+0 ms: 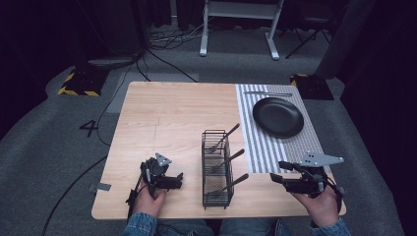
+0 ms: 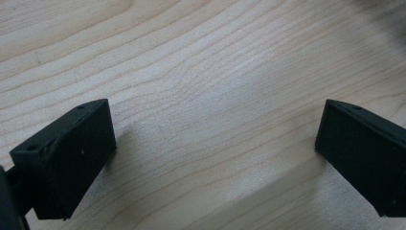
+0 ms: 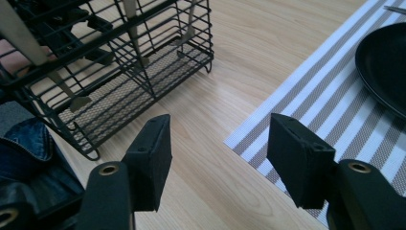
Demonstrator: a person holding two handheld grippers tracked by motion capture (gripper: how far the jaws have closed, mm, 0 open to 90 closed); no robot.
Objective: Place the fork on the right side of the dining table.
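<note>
A black wire basket (image 1: 217, 169) stands near the front middle of the wooden table (image 1: 162, 118), with three dark-handled utensils (image 1: 227, 160) leaning in it. My left gripper (image 1: 180, 178) rests low to the basket's left, jaws pointing toward it. In the left gripper view it (image 2: 215, 139) is open over bare wood. My right gripper (image 1: 276, 172) hovers to the basket's right at the front edge of the striped placemat (image 1: 268, 142). In the right gripper view it (image 3: 218, 143) is open with nothing between the pads, and the basket (image 3: 119, 62) lies ahead to the left.
A black plate (image 1: 278, 116) sits on the placemat at the far right, also seen as the plate (image 3: 385, 67) in the right gripper view. A metal utensil (image 1: 268, 93) lies beyond it. Bare wood stretches across the table's left and far half.
</note>
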